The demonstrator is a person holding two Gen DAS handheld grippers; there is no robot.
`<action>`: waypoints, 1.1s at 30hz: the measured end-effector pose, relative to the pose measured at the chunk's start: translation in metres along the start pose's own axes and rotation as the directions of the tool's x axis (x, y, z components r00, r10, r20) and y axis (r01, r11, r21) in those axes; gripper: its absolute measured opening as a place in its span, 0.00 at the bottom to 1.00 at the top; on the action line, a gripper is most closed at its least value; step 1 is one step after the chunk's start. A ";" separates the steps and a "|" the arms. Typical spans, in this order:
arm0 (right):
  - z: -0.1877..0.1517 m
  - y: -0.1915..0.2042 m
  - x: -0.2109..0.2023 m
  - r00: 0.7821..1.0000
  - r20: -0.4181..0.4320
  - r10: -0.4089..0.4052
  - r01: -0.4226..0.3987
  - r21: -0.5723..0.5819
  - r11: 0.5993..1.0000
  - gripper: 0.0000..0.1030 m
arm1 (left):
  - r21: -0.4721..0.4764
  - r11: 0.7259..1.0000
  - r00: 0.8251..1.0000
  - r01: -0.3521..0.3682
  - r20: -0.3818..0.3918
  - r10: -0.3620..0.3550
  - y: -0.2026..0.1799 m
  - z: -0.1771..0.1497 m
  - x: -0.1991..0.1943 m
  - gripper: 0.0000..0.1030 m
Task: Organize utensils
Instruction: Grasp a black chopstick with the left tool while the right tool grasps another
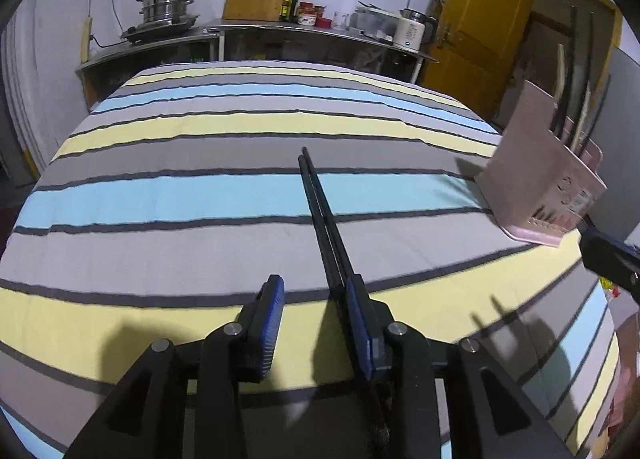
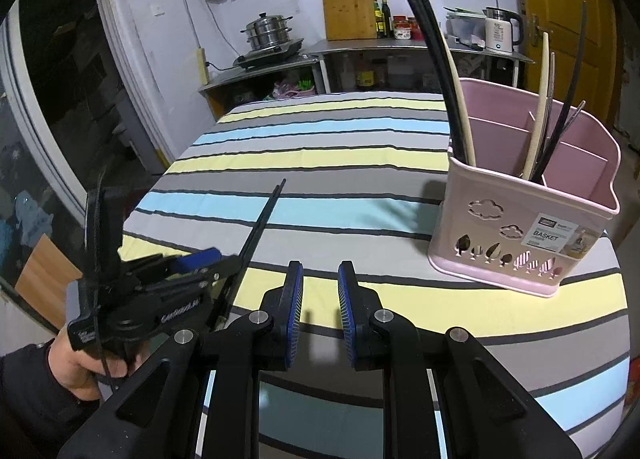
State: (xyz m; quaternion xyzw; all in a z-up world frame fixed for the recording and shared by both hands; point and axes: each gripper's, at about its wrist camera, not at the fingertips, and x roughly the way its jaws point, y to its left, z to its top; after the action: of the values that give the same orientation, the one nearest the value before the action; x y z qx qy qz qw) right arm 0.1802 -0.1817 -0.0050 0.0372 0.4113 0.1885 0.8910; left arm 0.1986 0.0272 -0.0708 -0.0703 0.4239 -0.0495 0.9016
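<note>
The left tongs (image 1: 314, 301) are parted, and a pair of black chopsticks (image 1: 320, 215) lies between them, resting against the right-hand pad (image 1: 358, 319) with clear space to the other pad, so nothing is clamped. The far tips are seen reaching forward over the striped cloth of the worktop (image 1: 200, 199). For a sound grip, the pair is best centred between the pads and both sticks squeezed together before any lift, since a single stick could slip out. The right tongs (image 2: 318, 299) are parted with nothing between them and hang over the cloth.

Ahead and to the right of the right tongs a pink basket (image 2: 520, 227) is stood on the worktop, divided into compartments. Black and cream chopsticks are stood upright in its near-left corner, and more in a middle compartment; the rightmost compartment appears empty.
</note>
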 end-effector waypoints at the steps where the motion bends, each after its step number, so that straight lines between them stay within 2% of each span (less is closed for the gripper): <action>1: 0.000 0.000 0.001 1.000 -0.002 0.001 -0.001 0.000 1.000 0.18 | 0.012 1.000 1.000 -0.012 -0.002 0.012 -0.001 0.002 0.002 0.33; 5: 0.000 0.003 0.002 1.000 -0.008 0.003 -0.003 -0.009 1.000 0.18 | 0.065 0.996 0.998 -0.068 -0.007 0.069 -0.007 0.008 0.010 0.33; 7: 0.000 0.007 0.003 1.000 -0.009 0.003 -0.003 -0.014 1.000 0.18 | 0.056 0.995 0.997 -0.078 -0.006 0.078 -0.003 0.012 0.012 0.27; 9: 0.001 0.010 0.005 1.000 -0.012 0.004 -0.004 -0.020 1.000 0.18 | 0.033 0.996 0.997 -0.080 -0.007 0.080 0.006 0.014 0.012 0.11; 10: 0.002 0.011 0.007 1.000 -0.014 0.005 -0.005 -0.021 1.000 0.18 | 0.021 0.997 0.997 -0.073 -0.009 0.073 0.011 0.014 0.011 0.10; 12: 0.002 0.013 0.011 1.000 -0.019 0.007 -0.008 -0.023 1.000 0.18 | 0.001 0.998 0.998 -0.058 -0.011 0.058 0.021 0.012 0.008 0.09; 17: 0.006 0.021 0.029 0.999 -0.038 0.029 -0.030 -0.024 0.999 0.18 | -0.029 0.996 0.997 -0.079 -0.005 0.079 0.042 0.000 -0.006 0.07; 21: 0.010 0.032 0.054 0.996 -0.068 0.052 -0.054 -0.031 0.998 0.18 | -0.074 0.993 0.995 -0.095 -0.005 0.095 0.060 -0.010 -0.020 0.07; 24: 0.013 0.040 0.074 0.994 -0.092 0.065 -0.068 -0.035 0.997 0.18 | -0.106 0.991 0.997 -0.078 -0.008 0.077 0.072 -0.015 -0.028 0.07; 29: 0.020 0.050 0.103 0.989 -0.122 0.078 -0.084 -0.043 0.996 0.18 | -0.132 0.991 0.999 -0.028 -0.025 0.025 0.081 -0.008 -0.024 0.07; 33: 0.027 0.056 0.124 0.986 -0.144 0.078 -0.086 -0.049 0.995 0.18 | -0.120 0.992 0.999 -0.028 -0.038 0.024 0.083 0.006 -0.013 0.07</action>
State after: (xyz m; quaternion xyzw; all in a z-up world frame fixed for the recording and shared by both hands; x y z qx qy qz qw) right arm 0.2563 -0.0817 -0.0637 0.0162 0.4664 0.2383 0.8517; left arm 0.1979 0.1112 -0.0710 -0.1182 0.4432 -0.0131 0.8885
